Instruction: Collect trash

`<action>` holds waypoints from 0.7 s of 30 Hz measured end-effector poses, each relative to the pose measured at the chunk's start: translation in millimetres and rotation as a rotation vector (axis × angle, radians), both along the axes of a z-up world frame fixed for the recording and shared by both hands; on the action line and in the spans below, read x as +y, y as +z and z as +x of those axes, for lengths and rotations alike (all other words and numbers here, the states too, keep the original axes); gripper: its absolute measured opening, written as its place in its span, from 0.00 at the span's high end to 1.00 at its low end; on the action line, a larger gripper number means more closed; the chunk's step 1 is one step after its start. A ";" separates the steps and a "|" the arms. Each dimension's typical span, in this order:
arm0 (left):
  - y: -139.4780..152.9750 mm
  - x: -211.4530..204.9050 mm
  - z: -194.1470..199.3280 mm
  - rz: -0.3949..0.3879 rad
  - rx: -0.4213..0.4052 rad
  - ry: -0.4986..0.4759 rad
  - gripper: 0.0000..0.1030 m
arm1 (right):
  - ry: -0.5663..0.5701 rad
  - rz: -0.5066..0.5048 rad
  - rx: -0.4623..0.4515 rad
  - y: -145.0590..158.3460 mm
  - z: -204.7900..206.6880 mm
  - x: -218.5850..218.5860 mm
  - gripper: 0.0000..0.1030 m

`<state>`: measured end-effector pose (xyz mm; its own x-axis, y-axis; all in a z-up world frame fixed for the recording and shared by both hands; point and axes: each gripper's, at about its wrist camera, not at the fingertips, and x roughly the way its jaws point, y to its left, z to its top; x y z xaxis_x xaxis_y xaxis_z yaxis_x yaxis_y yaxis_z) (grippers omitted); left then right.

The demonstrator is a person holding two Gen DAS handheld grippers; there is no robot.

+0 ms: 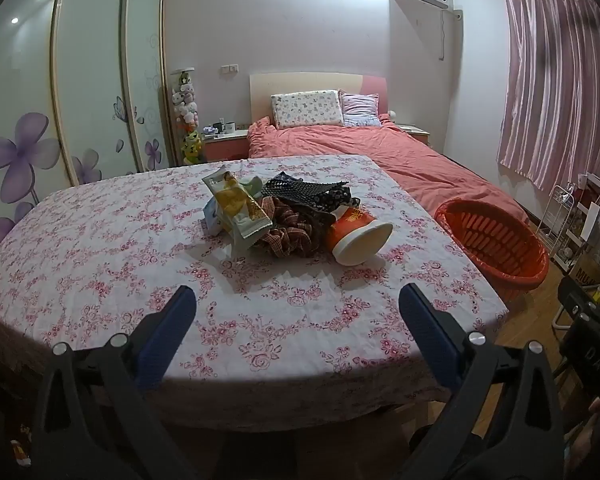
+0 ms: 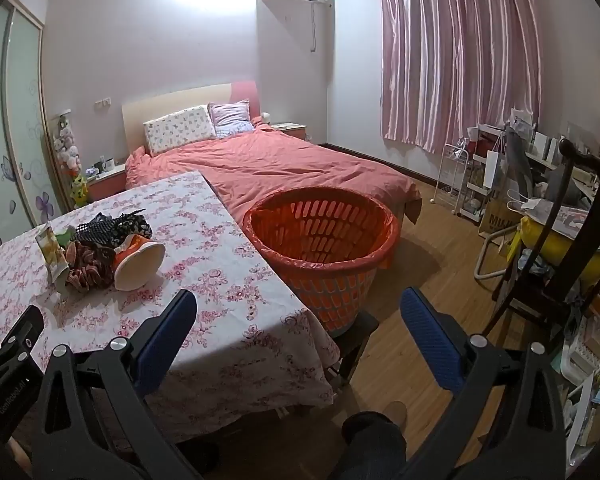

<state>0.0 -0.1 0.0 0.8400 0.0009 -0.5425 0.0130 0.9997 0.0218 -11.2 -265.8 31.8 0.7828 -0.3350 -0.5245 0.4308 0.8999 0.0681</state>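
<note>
Over by the foot of the bed sits the bench, covered in a white cloth with pink flowers all over it, and the stuff to sort is bunched in one heap around the middle, a bit toward the far edge. Leftmost in the heap is a crinkly snack wrapper, yellow and pale green, sort of propped up. Right against it is a wad of brown plaid cloth, with a dark dotted cloth draped over the back of the pile. On the right end of the heap there's an orange cup tipped on its side, white bottom facing the near edge.

Just off the right edge of the bench is an orange basket with slotted walls and an orange liner folded over the rim. It stands on something dark and low beside the bench, and from where I'm looking nothing shows inside it.

Both grippers are hanging back at the near edge, tilted down a bit. The left gripper is aimed at the heap with its blue-padded fingers spread wide, nothing between them, well short of the pile. The right gripper is over the near right corner, looking toward the basket, fingers spread just as wide and holding nothing.

Past the basket is wood floor, a pink curtain and a cluttered rack and chair off to the right
</note>
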 end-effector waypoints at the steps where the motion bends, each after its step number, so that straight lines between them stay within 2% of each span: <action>1: 0.0 0.0 0.1 0.000 0.001 0.000 0.04 | 0.000 -0.001 0.000 0.1 0.0 0.0 0.02; 21: -0.1 0.2 0.2 -0.004 0.005 0.000 0.04 | -0.001 -0.006 -0.002 1.5 0.5 0.0 0.02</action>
<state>0.2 0.1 -0.1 0.8371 -0.0015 -0.5470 0.0131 0.9998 0.0173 -10.6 -265.7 33.3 0.7834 -0.3384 -0.5212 0.4312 0.9000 0.0638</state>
